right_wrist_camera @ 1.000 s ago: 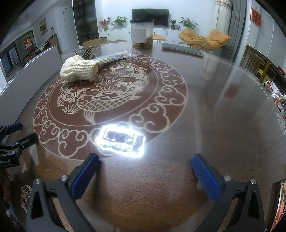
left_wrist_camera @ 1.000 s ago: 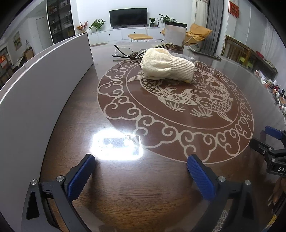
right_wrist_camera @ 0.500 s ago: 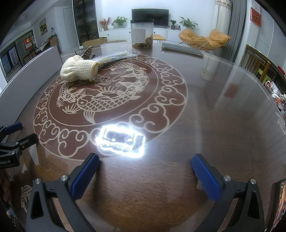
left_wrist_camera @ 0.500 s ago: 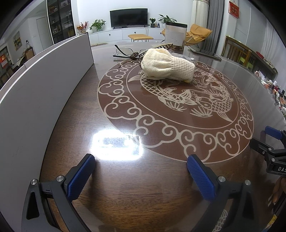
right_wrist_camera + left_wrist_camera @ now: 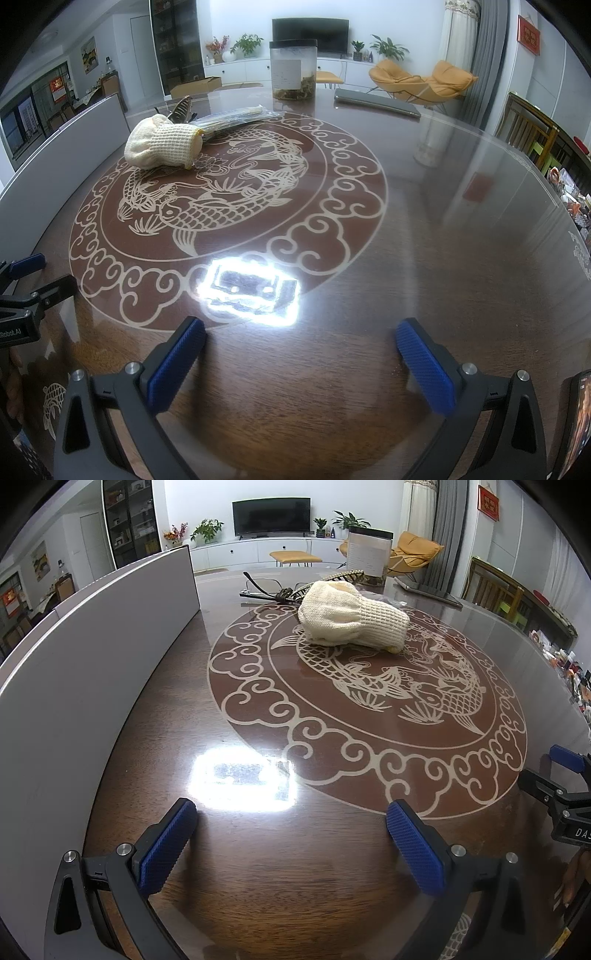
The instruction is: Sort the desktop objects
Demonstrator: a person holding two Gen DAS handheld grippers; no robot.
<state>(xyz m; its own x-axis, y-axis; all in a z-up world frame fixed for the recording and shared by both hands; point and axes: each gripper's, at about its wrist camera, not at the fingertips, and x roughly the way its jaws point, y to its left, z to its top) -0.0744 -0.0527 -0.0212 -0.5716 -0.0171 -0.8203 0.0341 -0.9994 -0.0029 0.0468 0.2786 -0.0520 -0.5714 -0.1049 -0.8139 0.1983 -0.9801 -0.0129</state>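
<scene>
One cream knitted glove (image 5: 352, 618), one pair of dark-framed spectacles (image 5: 260, 589), one toothed brown hair clip (image 5: 181, 109), one clear plastic sleeve of sticks (image 5: 236, 116), one clear lidded jar (image 5: 293, 70), one flat grey tablet (image 5: 376, 101); two orange lounge chairs (image 5: 424, 79) beyond.

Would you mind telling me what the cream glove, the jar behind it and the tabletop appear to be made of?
Glove: knitted cotton-like yarn, matte, with a ribbed cuff and visible stitch texture. Jar: clear plastic or glass, hard to tell which, with a dark lid and a paper label. Tabletop: dark wood grain under a glossy, probably glass, layer; it mirrors the lamp sharply.
</scene>
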